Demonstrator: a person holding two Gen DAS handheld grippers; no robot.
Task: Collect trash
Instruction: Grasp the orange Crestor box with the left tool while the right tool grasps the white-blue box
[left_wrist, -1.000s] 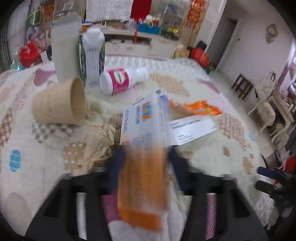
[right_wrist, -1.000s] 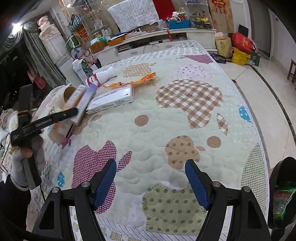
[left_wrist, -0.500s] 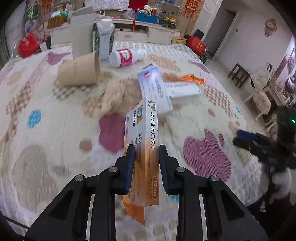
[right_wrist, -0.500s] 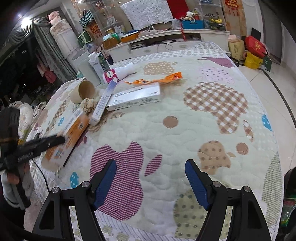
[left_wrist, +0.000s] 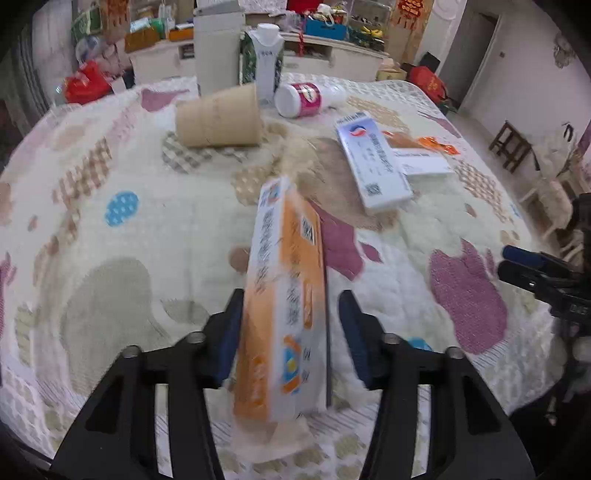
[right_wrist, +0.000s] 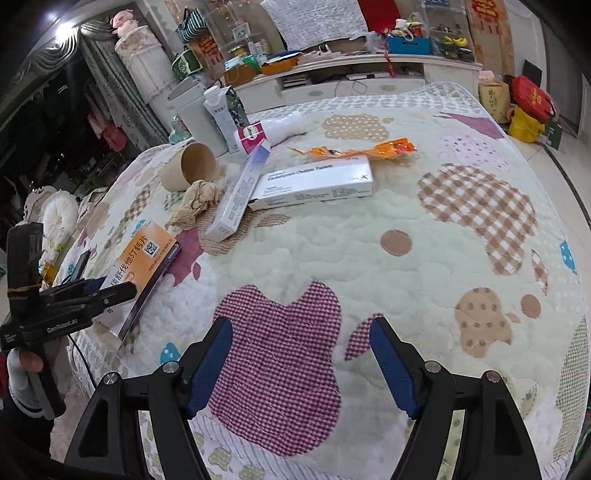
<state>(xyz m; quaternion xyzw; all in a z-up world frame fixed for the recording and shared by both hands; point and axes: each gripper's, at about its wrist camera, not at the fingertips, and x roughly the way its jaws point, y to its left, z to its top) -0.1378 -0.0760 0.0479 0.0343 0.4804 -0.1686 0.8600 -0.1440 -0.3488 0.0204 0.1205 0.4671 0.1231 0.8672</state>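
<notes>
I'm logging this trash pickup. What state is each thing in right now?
Left tool: jaws just opened, orange box between them, pads off it.
Orange box: released at the bed's edge, blurred.
Right tool: open, empty.
Paper cup: on its side.
Pink bottle: on its side.
Carton: upright.
Tissue: crumpled.
White box: flat.

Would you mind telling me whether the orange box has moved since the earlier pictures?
Yes. The orange box has come away from the paper cup toward the quilt's near-left edge.
</notes>
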